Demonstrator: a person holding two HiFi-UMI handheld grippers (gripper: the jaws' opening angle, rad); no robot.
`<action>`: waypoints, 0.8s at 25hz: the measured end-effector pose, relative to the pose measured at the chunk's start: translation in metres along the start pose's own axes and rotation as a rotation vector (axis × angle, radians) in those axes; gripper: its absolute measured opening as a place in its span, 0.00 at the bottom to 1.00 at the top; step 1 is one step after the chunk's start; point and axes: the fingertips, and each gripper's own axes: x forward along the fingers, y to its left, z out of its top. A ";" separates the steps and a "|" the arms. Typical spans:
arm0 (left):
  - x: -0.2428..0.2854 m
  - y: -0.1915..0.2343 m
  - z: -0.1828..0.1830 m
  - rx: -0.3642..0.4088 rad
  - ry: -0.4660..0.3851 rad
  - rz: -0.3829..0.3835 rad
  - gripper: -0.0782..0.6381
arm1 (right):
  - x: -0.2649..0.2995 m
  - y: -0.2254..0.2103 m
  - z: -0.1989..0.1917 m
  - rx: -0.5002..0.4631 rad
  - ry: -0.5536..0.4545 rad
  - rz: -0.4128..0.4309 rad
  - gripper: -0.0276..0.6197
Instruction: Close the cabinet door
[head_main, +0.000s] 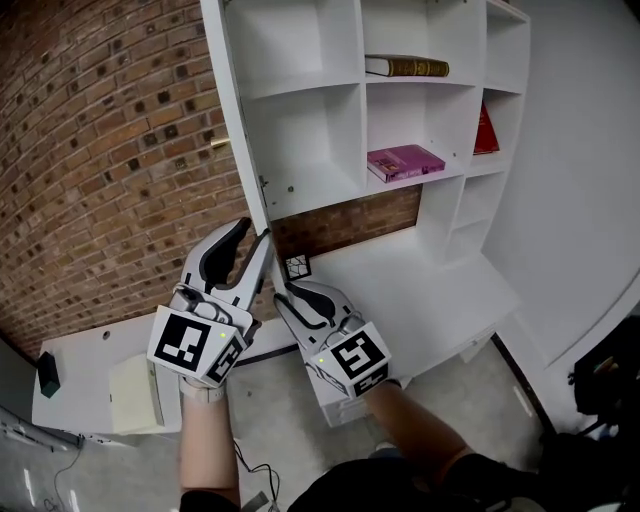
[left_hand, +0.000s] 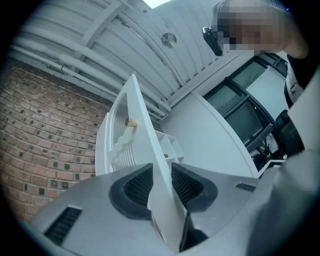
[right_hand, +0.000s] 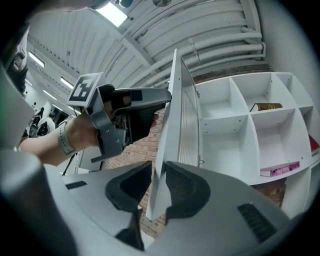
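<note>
The white cabinet door (head_main: 238, 120) stands swung out from the shelf unit (head_main: 330, 110) and shows edge-on in the head view. Both grippers grip its lower end. My left gripper (head_main: 253, 235) has its ribbed pads (left_hand: 137, 187) pressed on either side of the door panel (left_hand: 145, 145). My right gripper (head_main: 283, 285) sits just below and to the right, its pads (right_hand: 182, 187) clamped on the door's bottom corner (right_hand: 159, 200). The door's brass knob (left_hand: 131, 122) is further up the panel. The left gripper (right_hand: 135, 107) also shows in the right gripper view, behind the door (right_hand: 172, 115).
A brick wall (head_main: 100, 150) lies left of the door. The shelves hold a brown book (head_main: 407, 66), a pink book (head_main: 405, 160) and a red book (head_main: 486, 130). A white desk top (head_main: 420, 290) runs below. A cream box (head_main: 135, 395) sits on a low white unit at the left.
</note>
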 end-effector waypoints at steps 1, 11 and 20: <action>0.000 0.000 0.000 -0.004 -0.007 -0.009 0.26 | 0.000 0.000 -0.001 -0.002 0.002 -0.011 0.19; 0.001 -0.002 -0.002 -0.063 -0.056 -0.065 0.25 | -0.003 -0.003 -0.012 0.039 0.010 -0.065 0.18; 0.005 -0.004 -0.003 -0.080 -0.087 -0.114 0.25 | -0.004 -0.008 -0.013 0.044 -0.002 -0.079 0.18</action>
